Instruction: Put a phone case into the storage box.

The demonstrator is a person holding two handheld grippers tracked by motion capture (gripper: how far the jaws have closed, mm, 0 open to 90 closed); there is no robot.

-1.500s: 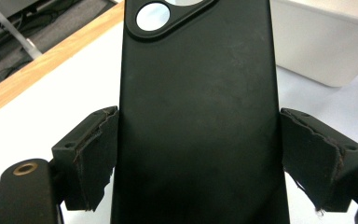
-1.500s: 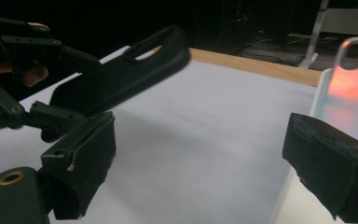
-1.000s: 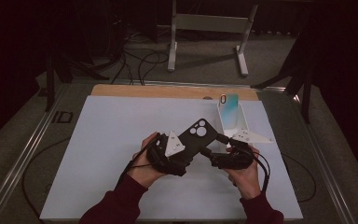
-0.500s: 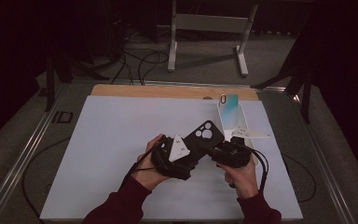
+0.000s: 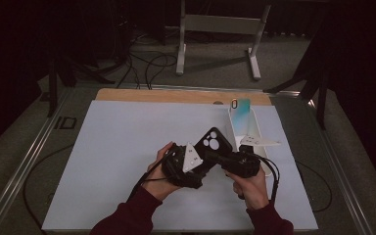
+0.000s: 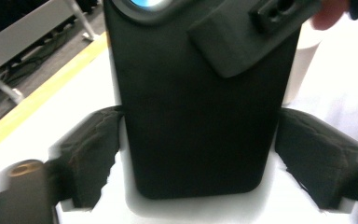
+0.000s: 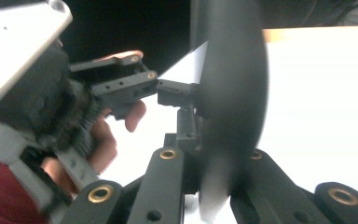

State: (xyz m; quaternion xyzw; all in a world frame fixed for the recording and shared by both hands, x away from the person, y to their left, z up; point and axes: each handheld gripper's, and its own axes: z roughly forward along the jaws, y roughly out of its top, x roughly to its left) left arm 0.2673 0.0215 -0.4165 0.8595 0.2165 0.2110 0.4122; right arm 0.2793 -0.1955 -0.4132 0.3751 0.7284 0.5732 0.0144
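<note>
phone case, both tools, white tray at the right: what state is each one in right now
phone case: black, lifted off the table, camera cutouts showing, held between the two tools
right tool: shut on the phone case edge, jaws just closed on it
left tool: jaws either side of the phone case, narrow gaps at the pads, just closing in
white tray: resting on the table mat, a blue-green card standing at its far end
</note>
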